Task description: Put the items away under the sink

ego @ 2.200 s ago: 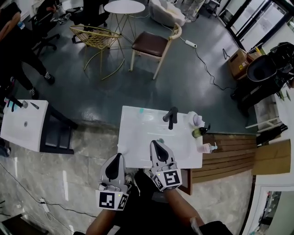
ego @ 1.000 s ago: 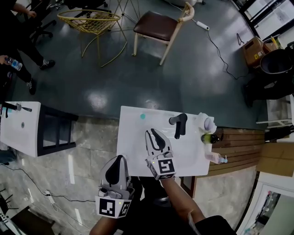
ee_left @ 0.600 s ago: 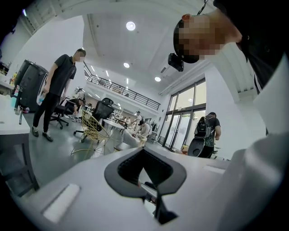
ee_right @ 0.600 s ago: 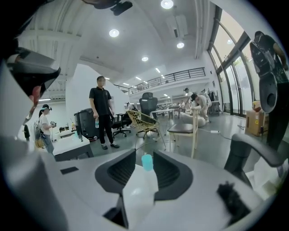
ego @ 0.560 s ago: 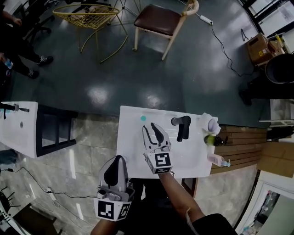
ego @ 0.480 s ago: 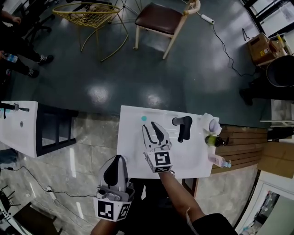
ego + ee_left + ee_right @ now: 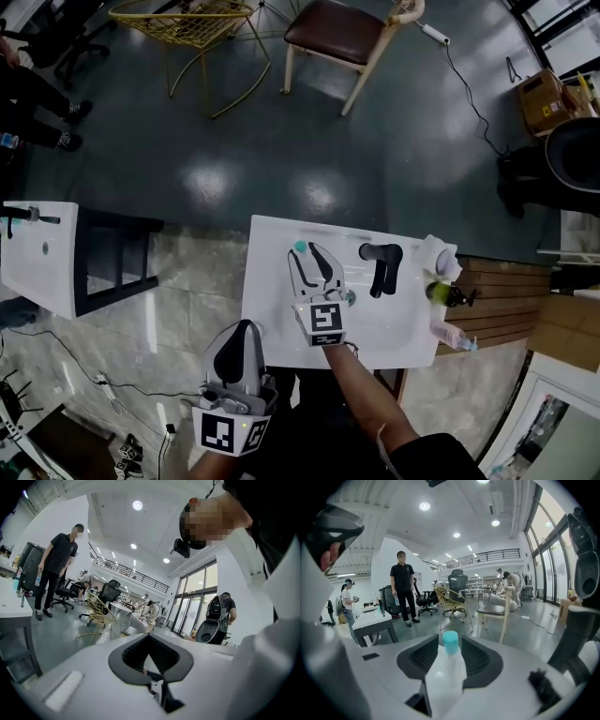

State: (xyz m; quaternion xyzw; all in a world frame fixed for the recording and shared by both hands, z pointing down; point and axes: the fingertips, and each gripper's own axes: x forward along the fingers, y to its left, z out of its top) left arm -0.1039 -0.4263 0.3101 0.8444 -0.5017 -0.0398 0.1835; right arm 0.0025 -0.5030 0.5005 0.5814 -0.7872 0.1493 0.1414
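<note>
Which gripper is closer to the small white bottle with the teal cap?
Right. The right gripper has just been opening its jaws, with the small white teal-capped bottle standing between them. The left gripper sits shut by the front left corner of the white sink, farther off.

Right gripper point(image 7: 308, 256), extended on an outstretched forearm point(image 7: 361, 394) and tilted slightly downward, has jaws that have just been opening and stand wide around a teal-capped bottle point(image 7: 446, 667); left gripper point(image 7: 242, 328), held near the body, has its jaws together.
</note>
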